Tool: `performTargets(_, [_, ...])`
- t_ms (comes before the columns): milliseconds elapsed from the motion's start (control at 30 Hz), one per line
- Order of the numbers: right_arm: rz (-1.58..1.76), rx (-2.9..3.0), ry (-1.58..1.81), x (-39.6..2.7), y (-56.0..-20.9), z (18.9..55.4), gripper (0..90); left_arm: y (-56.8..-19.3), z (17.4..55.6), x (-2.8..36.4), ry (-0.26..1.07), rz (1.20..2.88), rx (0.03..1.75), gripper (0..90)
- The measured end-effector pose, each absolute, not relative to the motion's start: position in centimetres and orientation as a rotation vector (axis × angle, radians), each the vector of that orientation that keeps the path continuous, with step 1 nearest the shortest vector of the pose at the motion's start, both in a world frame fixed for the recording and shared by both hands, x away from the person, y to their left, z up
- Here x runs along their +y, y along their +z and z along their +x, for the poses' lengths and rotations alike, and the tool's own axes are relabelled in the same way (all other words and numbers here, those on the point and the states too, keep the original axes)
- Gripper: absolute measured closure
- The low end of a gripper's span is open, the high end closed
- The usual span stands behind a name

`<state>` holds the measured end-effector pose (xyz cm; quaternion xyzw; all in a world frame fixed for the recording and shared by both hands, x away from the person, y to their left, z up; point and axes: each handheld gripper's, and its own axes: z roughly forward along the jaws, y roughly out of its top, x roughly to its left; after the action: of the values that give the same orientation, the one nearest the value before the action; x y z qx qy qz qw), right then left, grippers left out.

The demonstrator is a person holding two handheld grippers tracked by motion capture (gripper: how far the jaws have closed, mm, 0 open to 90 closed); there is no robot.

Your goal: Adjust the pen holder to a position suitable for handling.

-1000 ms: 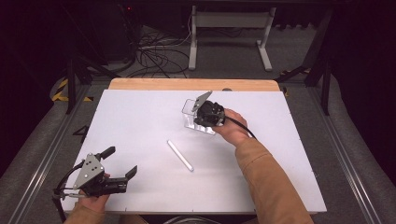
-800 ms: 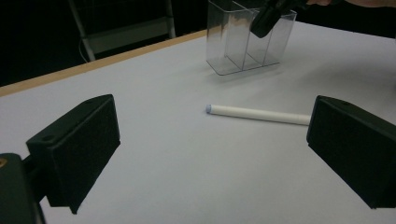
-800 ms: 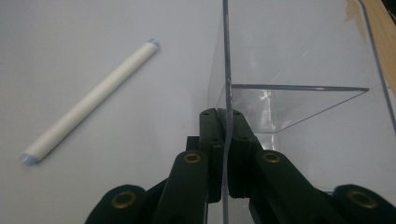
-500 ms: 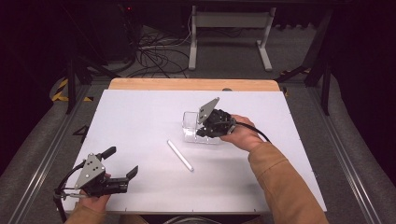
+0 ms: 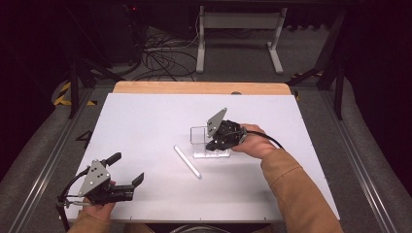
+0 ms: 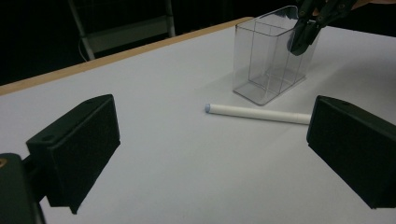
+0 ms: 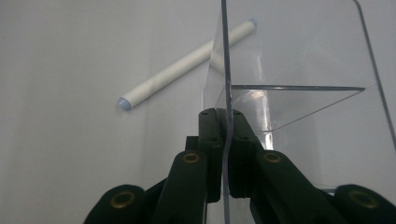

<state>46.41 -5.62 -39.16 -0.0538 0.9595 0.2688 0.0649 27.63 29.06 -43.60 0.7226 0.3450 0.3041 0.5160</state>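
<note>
- The left gripper (image 5: 127, 171) sits at the bench's (image 5: 145, 116) seven o'clock corner, held in a hand (image 5: 94, 206); its fingers (image 6: 74, 149) are spread wide with nothing between them.
- A white marker (image 5: 187, 161) lies flat near the bench's middle, running from ten o'clock to four o'clock, just beside the clear box.
- The clear plastic box (image 5: 200, 141) stands upright at the marker's two o'clock side, with an inner divider.
- The right gripper (image 5: 213, 144) comes in from three o'clock; its fingers (image 7: 210, 140) are pinched on the box's near wall.
</note>
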Motion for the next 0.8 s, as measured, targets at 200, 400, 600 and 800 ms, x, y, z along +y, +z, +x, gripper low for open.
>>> performTargets(200, [-0.129,2.893,0.799,-5.79,-39.19,46.49,85.5,-43.58,27.63,29.04,0.732,1.740,0.827,3.4])
performTargets(400, [-0.096,2.896,0.801,-5.52,-39.21,46.29,85.7,-43.57,27.59,28.96,0.732,1.739,0.826,3.4])
performTargets(600, [-0.081,2.886,0.817,-5.55,-39.31,46.21,85.6,-43.59,27.63,28.99,0.734,1.740,0.826,3.4])
performTargets(800, [-0.071,2.880,0.825,-5.60,-39.38,46.09,85.4,-43.58,27.64,28.92,0.734,1.744,0.826,3.4])
